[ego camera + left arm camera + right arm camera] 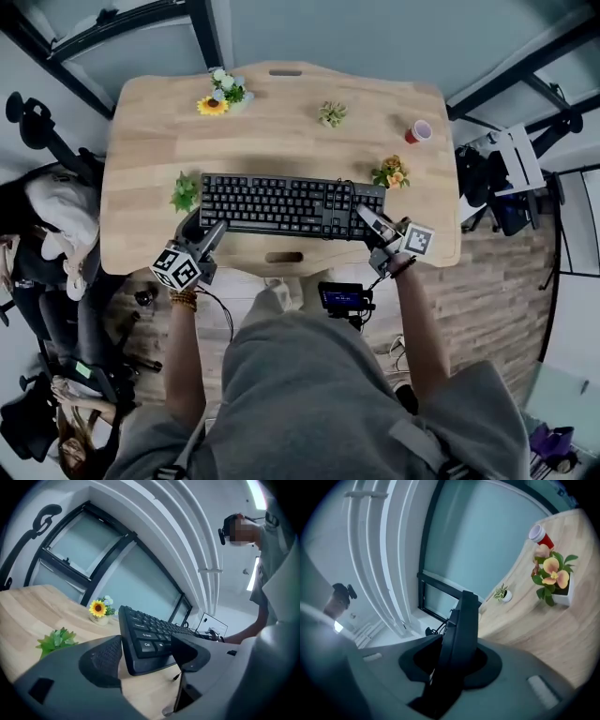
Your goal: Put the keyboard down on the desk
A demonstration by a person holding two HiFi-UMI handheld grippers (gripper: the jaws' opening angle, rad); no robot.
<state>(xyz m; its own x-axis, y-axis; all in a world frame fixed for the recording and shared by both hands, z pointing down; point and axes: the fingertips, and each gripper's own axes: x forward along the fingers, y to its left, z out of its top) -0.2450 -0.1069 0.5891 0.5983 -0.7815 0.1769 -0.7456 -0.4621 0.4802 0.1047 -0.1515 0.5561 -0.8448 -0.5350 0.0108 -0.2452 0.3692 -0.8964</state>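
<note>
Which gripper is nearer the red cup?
Right. The right gripper holds the keyboard's right end, the cup beyond it. The left gripper is at the keyboard's left end, farther off.

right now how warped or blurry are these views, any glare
Head view: sharp and evenly lit, keyboard crisp, lines bend at the edges. Left gripper view: heavy fisheye, dark corners, near jaws soft, ceiling light bright at top right. Right gripper view: same fisheye, keyboard edge between the jaws dark, blurred, orange flowers sharper.

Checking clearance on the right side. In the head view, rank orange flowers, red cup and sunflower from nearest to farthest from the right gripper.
From the right gripper:
1. Orange flowers, just behind it on the desk.
2. Red cup, back right.
3. Sunflower, back left.
</note>
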